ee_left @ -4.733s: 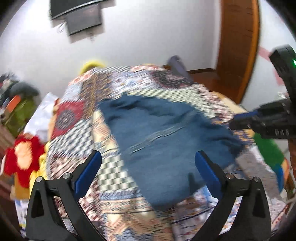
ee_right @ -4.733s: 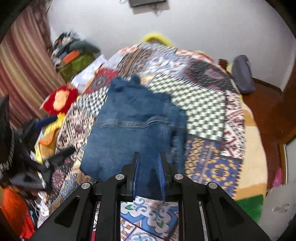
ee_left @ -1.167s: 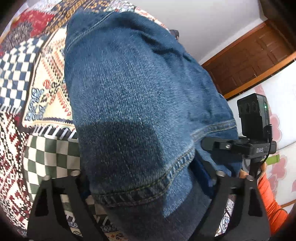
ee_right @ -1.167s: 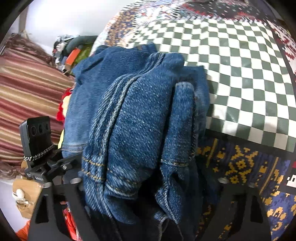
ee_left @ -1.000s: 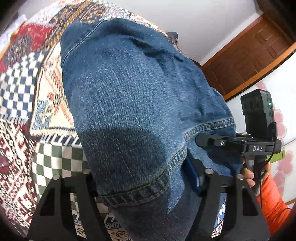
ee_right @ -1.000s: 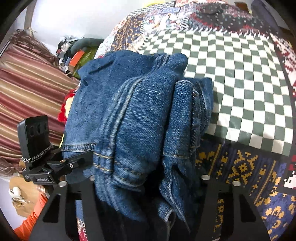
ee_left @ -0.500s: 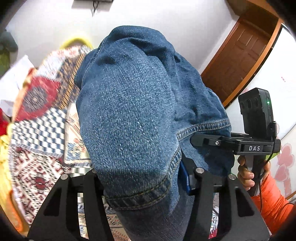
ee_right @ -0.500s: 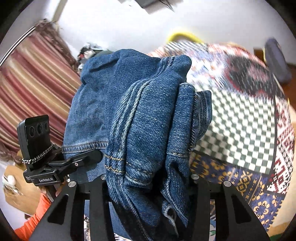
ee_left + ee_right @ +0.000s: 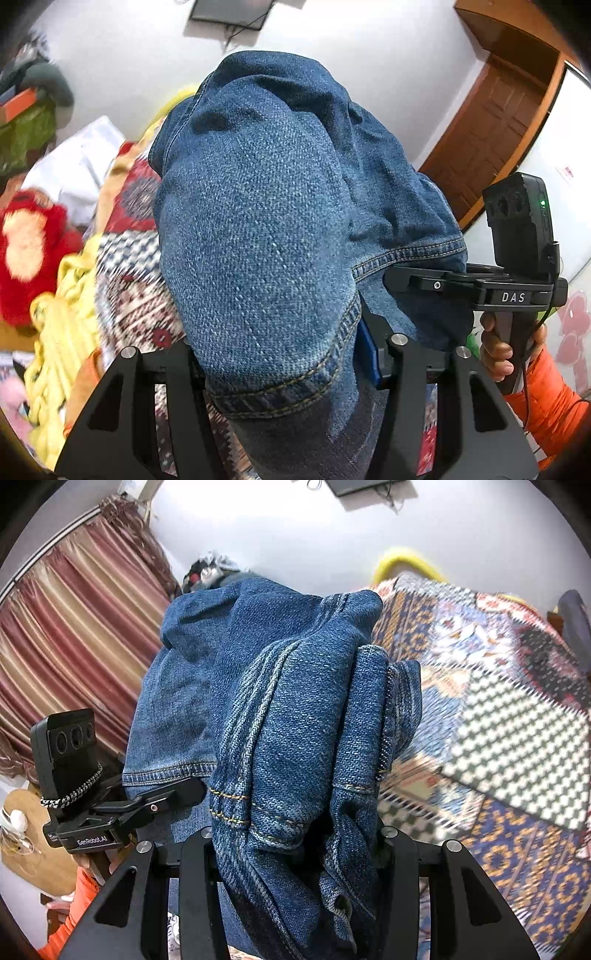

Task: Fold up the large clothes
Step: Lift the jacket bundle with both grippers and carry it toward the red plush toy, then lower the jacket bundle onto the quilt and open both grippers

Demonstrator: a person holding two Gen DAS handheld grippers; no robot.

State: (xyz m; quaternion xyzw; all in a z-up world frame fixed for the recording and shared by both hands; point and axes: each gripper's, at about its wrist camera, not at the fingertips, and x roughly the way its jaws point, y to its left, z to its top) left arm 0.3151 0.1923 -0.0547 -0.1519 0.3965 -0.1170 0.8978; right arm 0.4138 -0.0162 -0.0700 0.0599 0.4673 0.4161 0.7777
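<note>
A folded pair of blue jeans [image 9: 258, 221] fills the left wrist view, bunched between my left gripper's fingers [image 9: 369, 350] and held up in the air. My left gripper [image 9: 284, 354] is shut on the denim. In the right wrist view the same jeans [image 9: 295, 720] hang thick and doubled between the jaws of my right gripper [image 9: 295, 838], which is shut on them. Each gripper shows in the other's view: the right one [image 9: 413, 277] at the right, the left one [image 9: 177, 794] at the lower left, both touching the jeans. The fingertips are mostly hidden by cloth.
The patchwork bedspread [image 9: 498, 720] lies below and to the right. A red soft toy [image 9: 26, 251] and yellow cloth [image 9: 62, 332] lie at the bed's left side. A striped curtain [image 9: 74, 627], a wooden door [image 9: 491, 122] and a white wall [image 9: 129, 55] surround the bed.
Both grippers have lifted the jeans off the bed and tilted upward. The wall, curtain and door now show behind the denim. Both jaws have narrowed on the cloth.
</note>
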